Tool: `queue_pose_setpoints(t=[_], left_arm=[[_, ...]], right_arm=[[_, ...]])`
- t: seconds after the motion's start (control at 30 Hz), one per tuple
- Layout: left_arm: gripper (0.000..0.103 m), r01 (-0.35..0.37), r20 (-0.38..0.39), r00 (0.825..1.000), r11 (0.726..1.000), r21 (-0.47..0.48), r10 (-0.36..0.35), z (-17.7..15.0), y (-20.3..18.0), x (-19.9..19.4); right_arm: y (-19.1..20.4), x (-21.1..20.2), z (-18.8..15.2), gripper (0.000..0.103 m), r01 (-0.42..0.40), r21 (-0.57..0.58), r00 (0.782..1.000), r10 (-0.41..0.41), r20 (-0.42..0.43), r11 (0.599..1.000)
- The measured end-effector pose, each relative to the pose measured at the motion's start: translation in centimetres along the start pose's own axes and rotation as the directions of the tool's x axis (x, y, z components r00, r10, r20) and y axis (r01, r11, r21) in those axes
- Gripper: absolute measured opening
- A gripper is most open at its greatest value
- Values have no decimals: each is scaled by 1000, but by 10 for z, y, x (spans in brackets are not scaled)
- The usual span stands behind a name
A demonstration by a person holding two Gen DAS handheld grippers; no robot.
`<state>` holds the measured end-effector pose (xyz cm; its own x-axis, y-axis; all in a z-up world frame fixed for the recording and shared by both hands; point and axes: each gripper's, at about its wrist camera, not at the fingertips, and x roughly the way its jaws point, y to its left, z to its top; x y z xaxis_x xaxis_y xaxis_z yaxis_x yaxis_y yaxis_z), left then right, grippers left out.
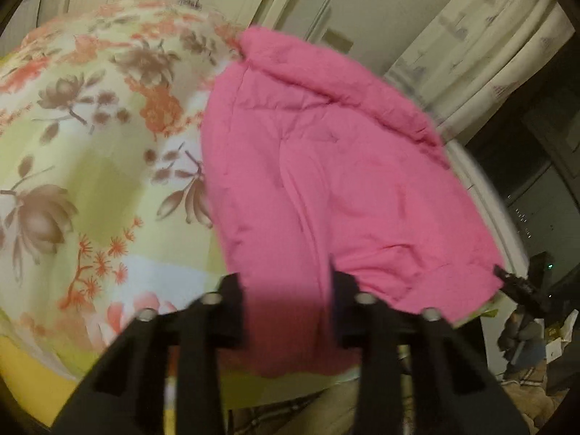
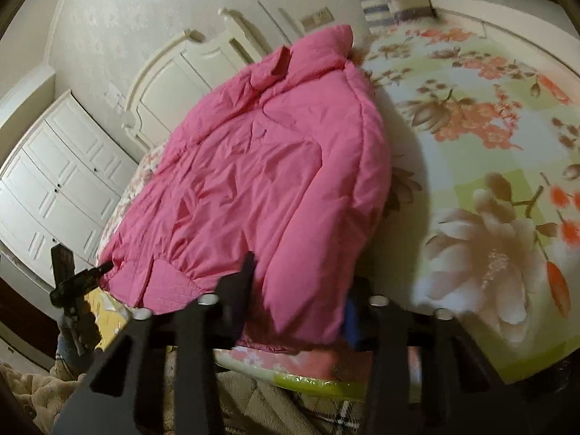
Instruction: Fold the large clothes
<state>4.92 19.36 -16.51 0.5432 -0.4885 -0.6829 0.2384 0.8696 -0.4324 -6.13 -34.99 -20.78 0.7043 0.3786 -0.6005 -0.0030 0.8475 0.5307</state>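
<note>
A puffy, creased pink jacket (image 2: 261, 166), collar away from the cameras, lay on the floral bed (image 2: 471, 137), its near hem clamped in both the left claw (image 1: 286, 290) and right claw (image 2: 301, 282).

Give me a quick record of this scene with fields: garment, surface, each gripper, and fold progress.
garment: pink jacket, puffy, spread out, collar at the far end
surface: bed with floral sheet
left gripper: closed on the jacket's near hem
right gripper: closed on the jacket's near edge at the other corner
fold progress: not yet folded lengthwise; both near corners gripped
background: white wardrobe, curtain
</note>
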Motion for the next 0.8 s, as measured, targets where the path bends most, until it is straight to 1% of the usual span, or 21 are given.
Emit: queue_pose_setpoints(t=[0.07,0.13,0.17,0.23,0.27,0.3,0.37,0.4,0.43,0.47,0.5,0.53,0.57,0.6,0.63,0.67,0.7,0.73,0.77,0.8], left_arm=[[22,38,51,998,999,-7,-38,1,-5,-12],[21,91,106,990,996,-8,-90,2,-9,-26],[21,128,135,983,992,-2,-126,3,-13,-36],[21,197,186,962,980,27,-199,3,-20,-60],[21,219,204,953,975,41,-222,2,-23,-70],[21,224,224,947,973,59,-232,2,-25,-81],[21,277,278,916,958,78,-288,-3,-27,-114],[21,303,298,902,950,78,-312,-4,-25,-127],[21,335,328,881,939,78,-341,-5,-24,-143],[21,355,351,865,932,78,-359,-6,-22,-154],[20,384,382,840,920,80,-384,-8,-20,-169],[20,426,425,802,900,86,-420,-5,-16,-184],[18,450,450,778,889,88,-439,-1,-15,-193],[10,475,479,751,876,89,-456,5,-13,-201],[9,498,512,721,863,85,-467,17,-10,-208],[9,499,525,715,863,78,-461,27,-10,-209],[9,476,529,727,877,69,-437,38,-11,-209],[10,422,502,771,904,59,-393,51,-15,-200],[14,407,445,808,912,52,-386,58,-16,-187],[36,410,393,832,911,39,-391,60,-14,-174]], right_arm=[[5,-9,0,29,4,-22,999,-4,33,1000],[13,-25,0,27,-7,-59,996,12,84,998],[15,-31,1,26,-14,-69,995,21,101,997],[26,-54,-1,25,-29,-108,987,45,153,994],[30,-64,-1,24,-43,-114,983,62,171,993],[32,-74,-2,24,-63,-113,979,83,184,992],[44,-106,-6,24,-117,-134,962,145,230,984],[50,-117,-4,24,-125,-150,955,160,248,981],[58,-133,-4,24,-135,-169,945,178,276,976],[63,-143,-2,24,-140,-180,938,189,292,974],[71,-157,1,24,-152,-199,923,211,322,968],[80,-170,7,24,-165,-220,905,236,354,961],[84,-176,12,24,-171,-231,895,249,371,958],[91,-183,21,24,-178,-247,879,267,396,952],[97,-185,30,24,-184,-257,868,279,410,949],[104,-183,44,24,-191,-268,862,292,414,944],[109,-179,53,24,-182,-280,864,289,412,943],[114,-173,61,24,-163,-289,868,276,412,943],[117,-165,70,24,-164,-283,873,273,404,945],[119,-162,69,24,-183,-281,873,288,394,942]])
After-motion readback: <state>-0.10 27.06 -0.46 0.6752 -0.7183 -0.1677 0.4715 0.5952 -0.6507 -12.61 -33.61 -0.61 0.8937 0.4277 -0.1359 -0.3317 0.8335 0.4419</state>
